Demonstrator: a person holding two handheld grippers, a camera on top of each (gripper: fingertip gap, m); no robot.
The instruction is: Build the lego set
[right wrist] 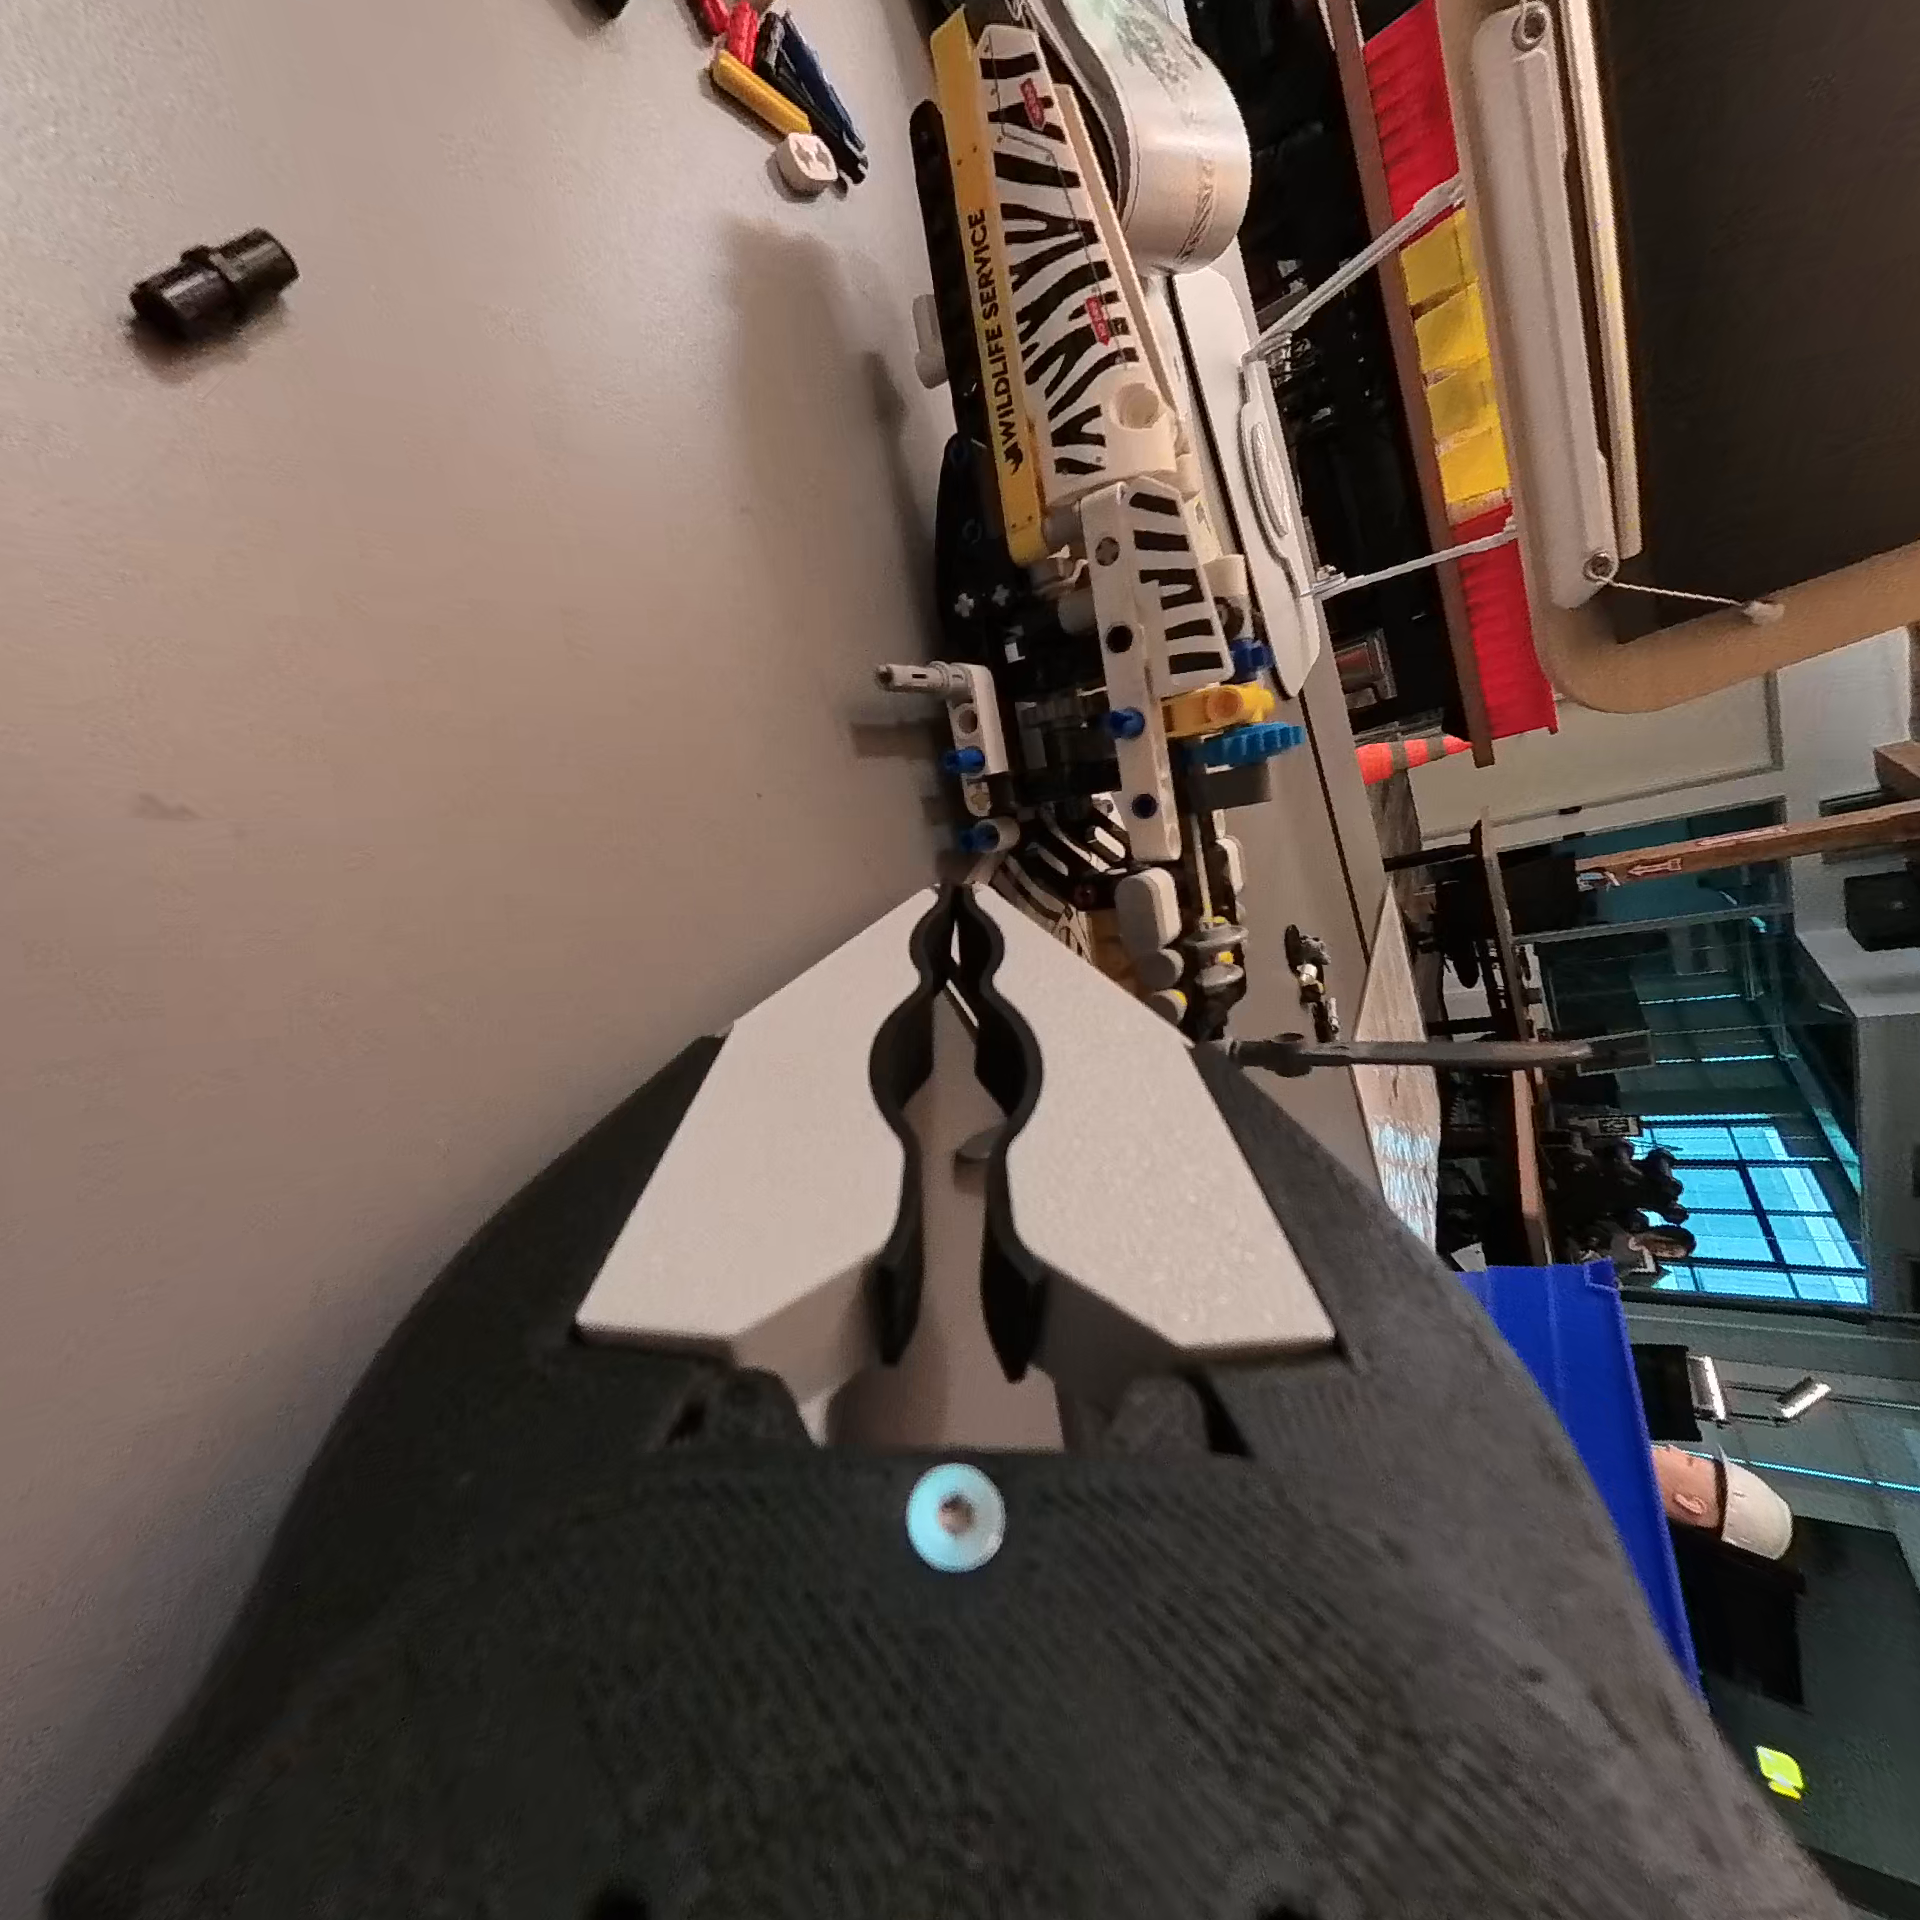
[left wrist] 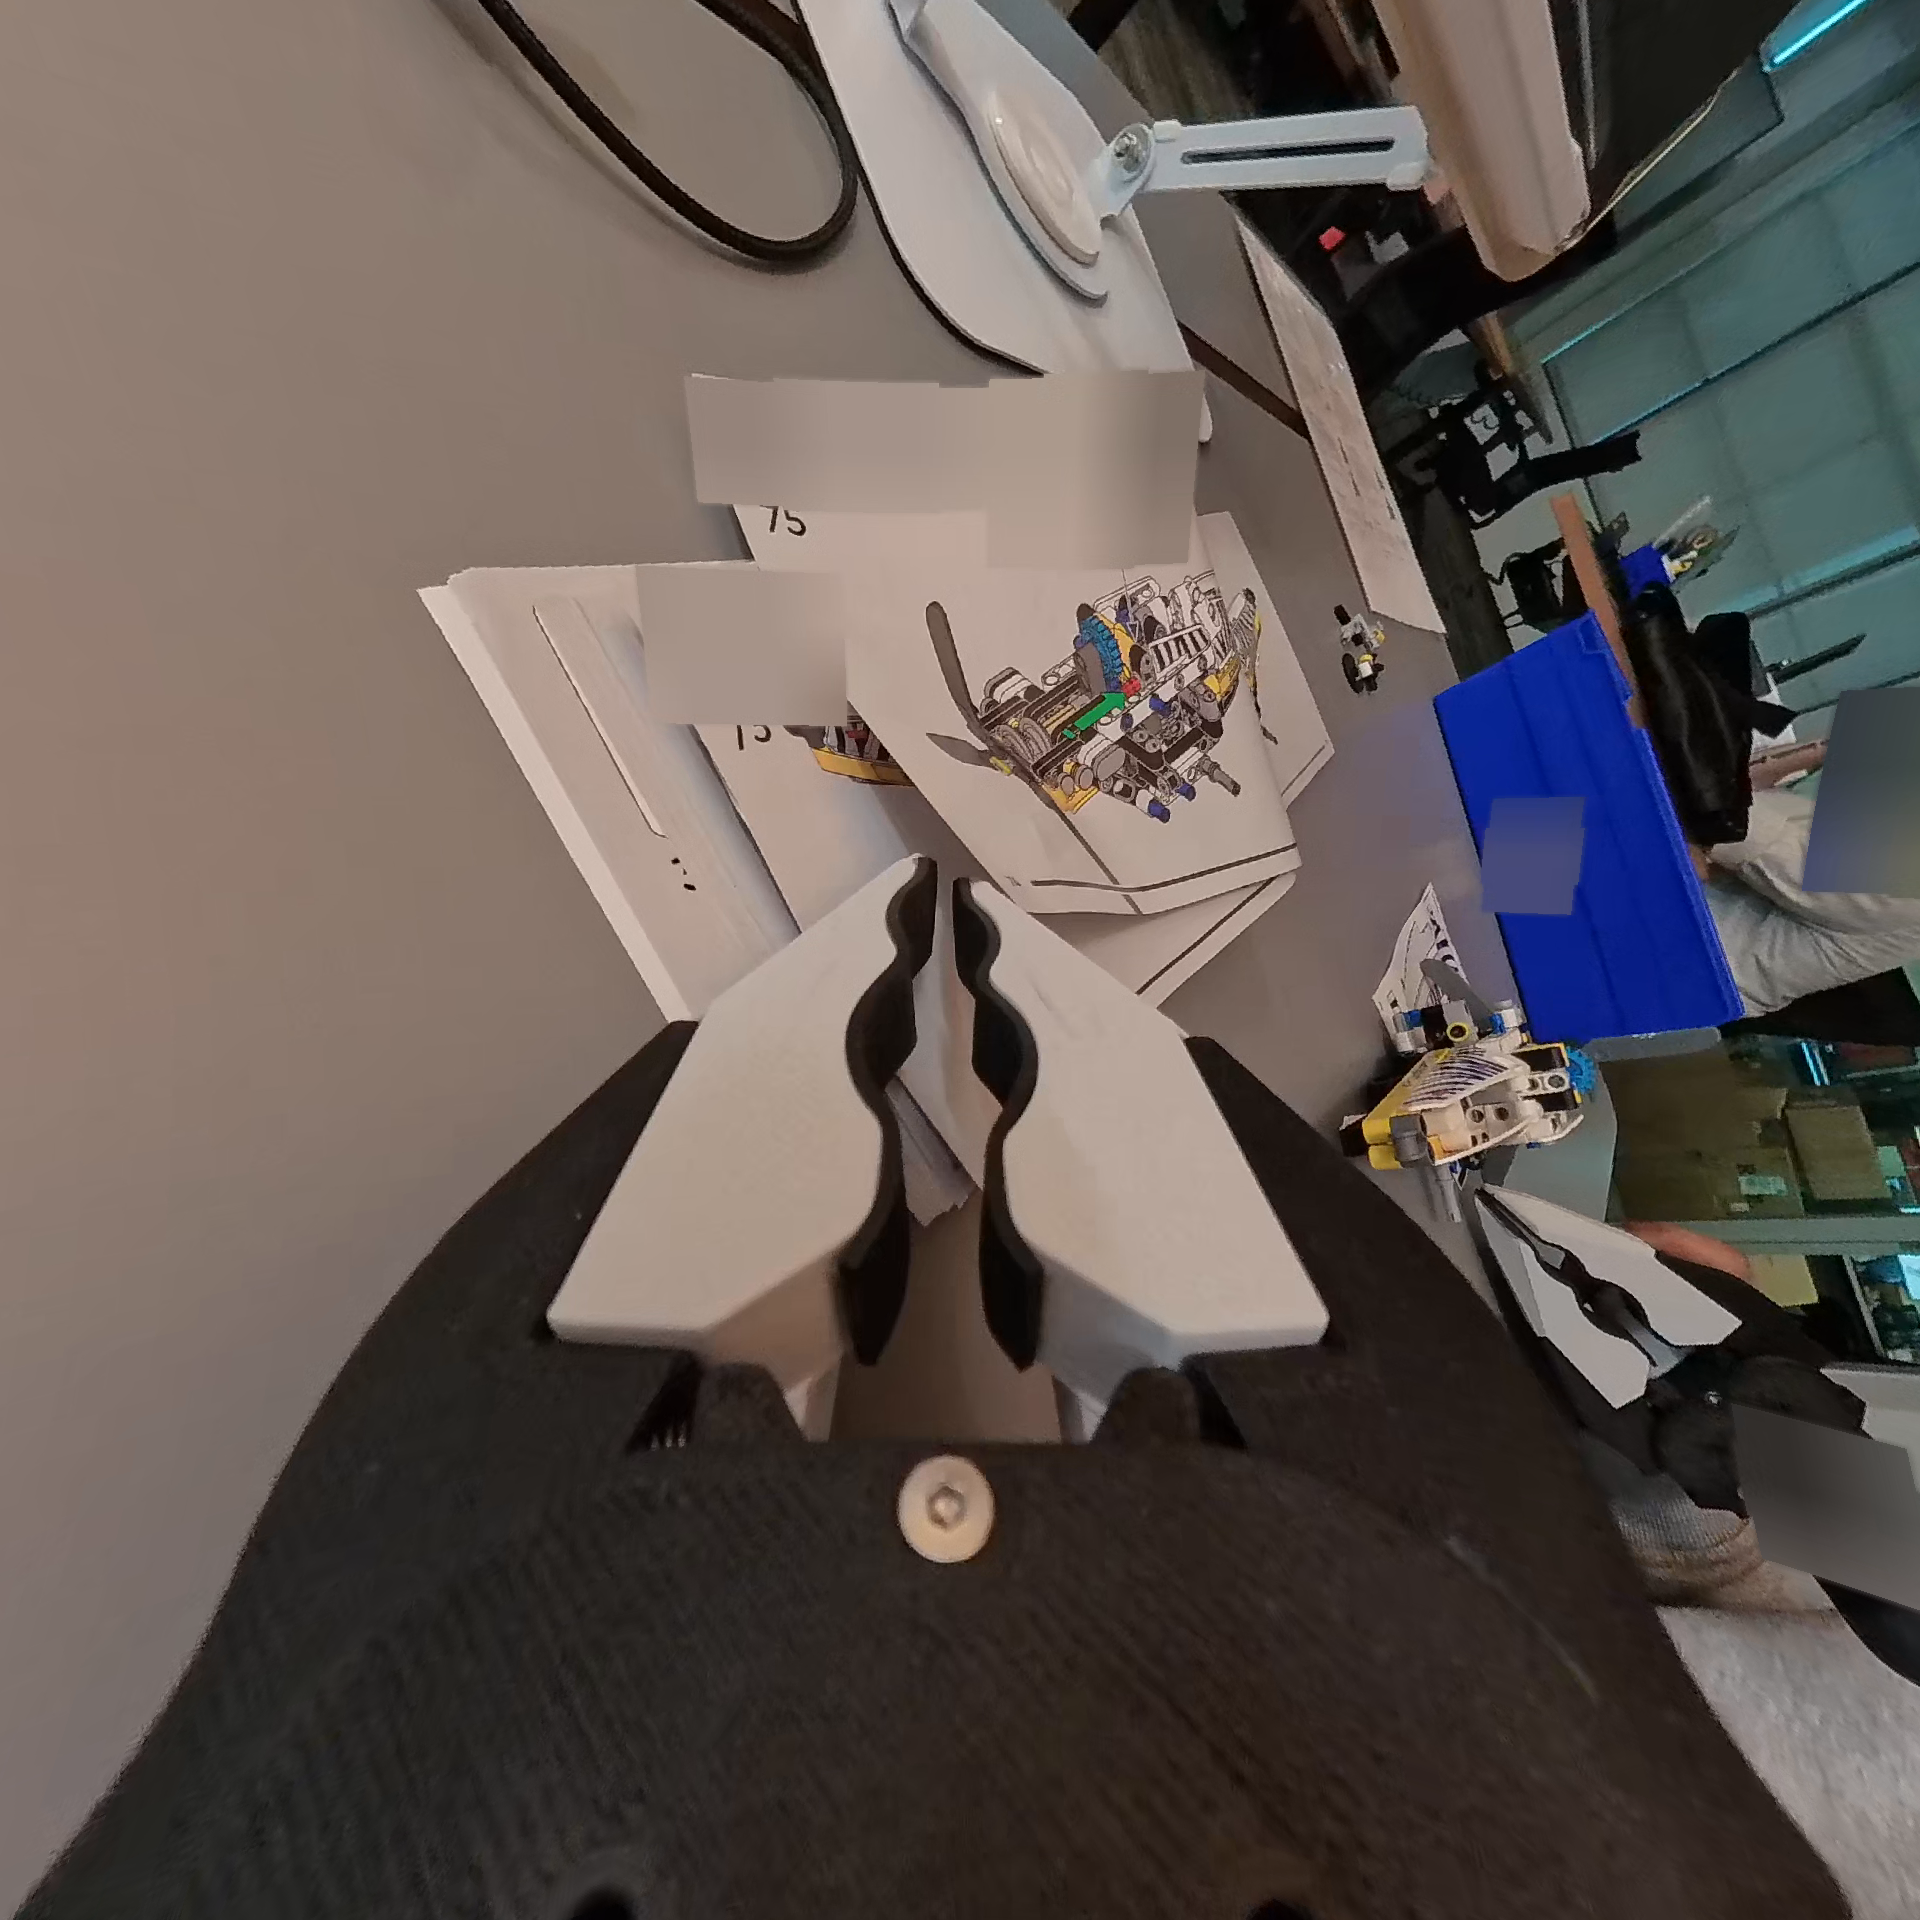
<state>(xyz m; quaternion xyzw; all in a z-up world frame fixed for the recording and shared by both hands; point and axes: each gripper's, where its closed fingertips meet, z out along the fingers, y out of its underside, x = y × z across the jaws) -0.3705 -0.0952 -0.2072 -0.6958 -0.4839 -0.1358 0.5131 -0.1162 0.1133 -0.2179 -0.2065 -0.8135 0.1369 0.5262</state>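
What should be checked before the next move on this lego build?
1. Left hand-held gripper grips the instruction booklet: cannot tell; jaws nearly shut around a page edge.
2. Booklet open to a build picture: ok.
3. Right hand-held gripper at the lego model: ok, tips closed at its near end.
4. What the right one holds: cannot tell.
5. Spare parts in sight: ok, black connector and loose pins on the table.

Blue bin [left wrist: 1579, 831], black cable [left wrist: 665, 177], white lamp base [left wrist: 997, 187] on grey table [left wrist: 260, 520]
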